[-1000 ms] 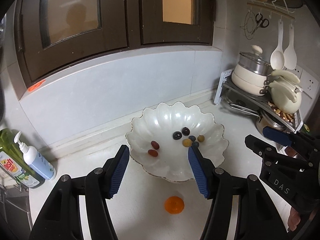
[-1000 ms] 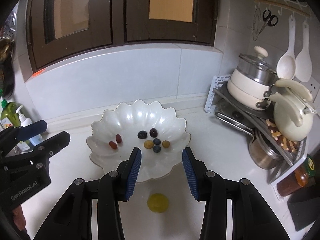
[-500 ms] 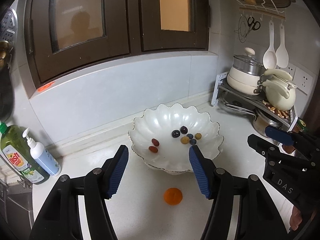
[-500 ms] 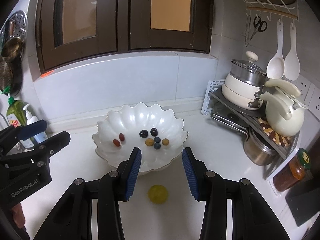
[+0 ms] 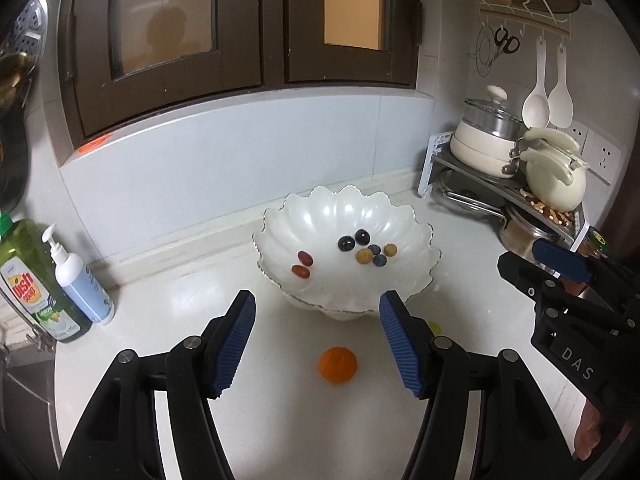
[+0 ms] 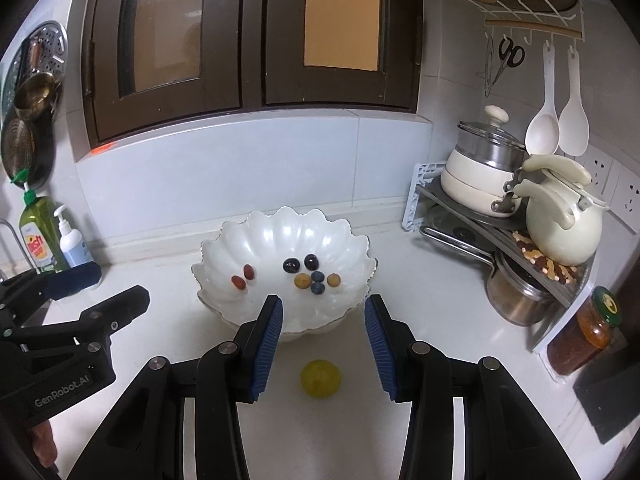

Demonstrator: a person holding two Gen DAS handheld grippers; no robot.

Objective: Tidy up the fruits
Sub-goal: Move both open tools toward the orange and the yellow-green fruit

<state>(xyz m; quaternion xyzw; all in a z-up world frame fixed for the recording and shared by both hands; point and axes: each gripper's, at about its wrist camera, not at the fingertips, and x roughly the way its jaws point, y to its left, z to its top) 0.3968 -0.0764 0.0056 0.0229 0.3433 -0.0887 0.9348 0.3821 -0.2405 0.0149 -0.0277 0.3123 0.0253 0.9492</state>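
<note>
Hovering over the white counter point(image 5: 160, 312), the left gripper point(image 5: 316, 338) has its jaws released with nothing between the pads, and the small orange fruit point(image 5: 337, 364) lies on the counter just below the gap, slightly toward the right pad. Ahead of both pads stands the scalloped white bowl point(image 5: 416, 240), already holding a few small dark, red and yellow fruits. To the right, the right gripper point(image 6: 323, 336) is likewise released and empty, its narrower gap framing a yellow-green fruit point(image 6: 321, 378) that rests on the counter just short of the pads, nearly centred. Both loose fruits look light, round and smooth-skinned, so they would probably roll or squirt sideways under an off-centre pinch; gripping each across its widest part, gently, seems safest. The bowl looks thin-rimmed and fragile, best left unbumped.
</note>
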